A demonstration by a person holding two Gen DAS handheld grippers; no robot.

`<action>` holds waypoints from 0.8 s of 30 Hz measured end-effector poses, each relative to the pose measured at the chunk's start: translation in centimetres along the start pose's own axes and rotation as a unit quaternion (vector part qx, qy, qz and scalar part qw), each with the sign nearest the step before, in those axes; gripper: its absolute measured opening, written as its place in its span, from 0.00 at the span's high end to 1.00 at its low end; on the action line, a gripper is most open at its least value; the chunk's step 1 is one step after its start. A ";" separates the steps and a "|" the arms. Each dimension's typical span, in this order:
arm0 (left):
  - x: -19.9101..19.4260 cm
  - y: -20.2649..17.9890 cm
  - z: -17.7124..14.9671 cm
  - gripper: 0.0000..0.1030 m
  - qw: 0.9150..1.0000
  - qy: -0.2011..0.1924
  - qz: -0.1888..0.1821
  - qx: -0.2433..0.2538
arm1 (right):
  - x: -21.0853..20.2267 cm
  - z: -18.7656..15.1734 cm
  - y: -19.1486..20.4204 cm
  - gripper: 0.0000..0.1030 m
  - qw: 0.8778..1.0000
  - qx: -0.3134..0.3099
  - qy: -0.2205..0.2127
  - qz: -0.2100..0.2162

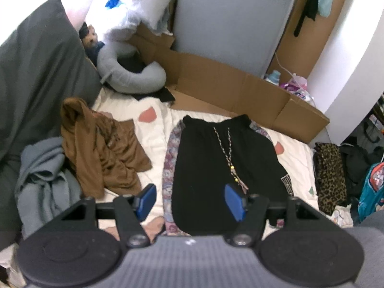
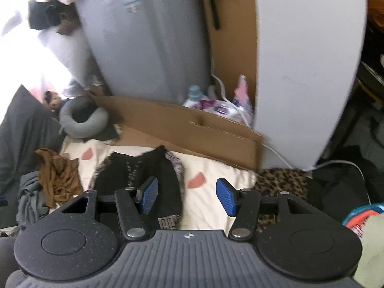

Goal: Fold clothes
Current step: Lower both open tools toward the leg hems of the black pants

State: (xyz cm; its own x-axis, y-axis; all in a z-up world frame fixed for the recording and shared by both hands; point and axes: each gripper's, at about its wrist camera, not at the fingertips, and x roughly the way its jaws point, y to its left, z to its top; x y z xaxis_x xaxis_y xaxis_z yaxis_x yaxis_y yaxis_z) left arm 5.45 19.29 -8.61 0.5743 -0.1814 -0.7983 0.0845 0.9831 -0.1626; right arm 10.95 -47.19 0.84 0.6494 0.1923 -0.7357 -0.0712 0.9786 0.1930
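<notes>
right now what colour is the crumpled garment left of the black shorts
Brown; clearest in the left wrist view.

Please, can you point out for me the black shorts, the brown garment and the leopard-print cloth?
black shorts (image 1: 204, 168): left wrist view, on the plain black front, left of the drawstring.
brown garment (image 1: 105, 153): left wrist view, on the crumpled middle folds.
leopard-print cloth (image 1: 331, 175): left wrist view, on the spotted middle.

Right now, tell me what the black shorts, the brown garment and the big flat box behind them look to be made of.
Black shorts: soft matte knit, probably cotton jersey, with a braided drawcord.
Brown garment: thin, drapey fabric with a slight sheen; many fine wrinkles suggest something light, perhaps viscose.
Box: plain brown corrugated cardboard, creased at its folds.
</notes>
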 end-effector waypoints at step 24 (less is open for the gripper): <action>11.0 -6.1 -2.1 0.36 0.995 0.083 -0.031 0.042 | 10.1 -9.0 -6.6 0.41 0.996 0.003 0.084 0.010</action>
State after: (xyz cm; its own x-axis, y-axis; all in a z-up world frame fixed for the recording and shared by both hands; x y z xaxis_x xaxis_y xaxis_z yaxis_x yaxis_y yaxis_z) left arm 9.57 11.20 -17.62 0.4251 -0.2361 -0.8738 0.1874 0.9674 -0.1703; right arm 11.12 -51.03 -13.71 0.5126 0.2214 -0.8296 -0.0779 0.9742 0.2119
